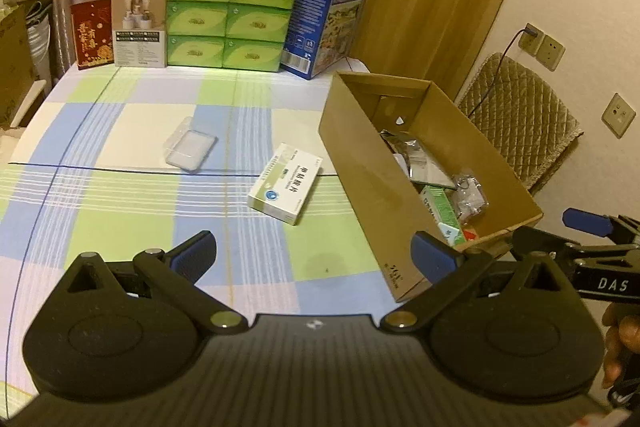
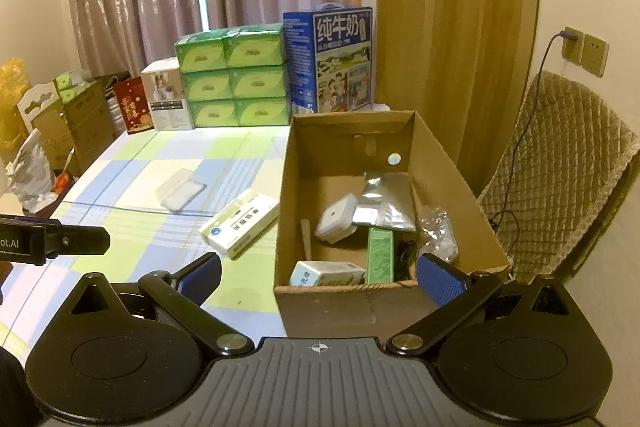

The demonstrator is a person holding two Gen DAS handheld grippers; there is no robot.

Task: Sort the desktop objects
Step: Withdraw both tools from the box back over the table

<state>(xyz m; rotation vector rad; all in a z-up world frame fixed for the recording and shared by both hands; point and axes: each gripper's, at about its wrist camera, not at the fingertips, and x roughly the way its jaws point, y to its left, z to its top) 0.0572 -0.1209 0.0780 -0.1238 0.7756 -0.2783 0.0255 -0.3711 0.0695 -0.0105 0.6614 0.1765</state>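
A white and green medicine box (image 1: 285,183) lies on the checked tablecloth, left of an open cardboard box (image 1: 360,163). A clear plastic case (image 1: 190,149) lies further left. My left gripper (image 1: 314,259) is open and empty, hovering in front of the medicine box. My right gripper (image 2: 318,277) is open and empty, above the near edge of the cardboard box (image 2: 456,163). Inside it lie a silver pouch (image 2: 386,205), a white square case (image 2: 335,219), a green box (image 2: 379,255), a small white box (image 2: 326,274) and a clear bag (image 2: 438,233). The medicine box (image 2: 240,223) and clear case (image 2: 179,191) show left of it.
Stacked green tissue boxes (image 1: 228,15), a blue milk carton (image 1: 326,15), a white box (image 1: 139,27) and a red packet (image 1: 92,33) line the table's far edge. A quilted chair (image 2: 560,167) stands right of the table. Cardboard boxes (image 2: 80,123) sit at the left.
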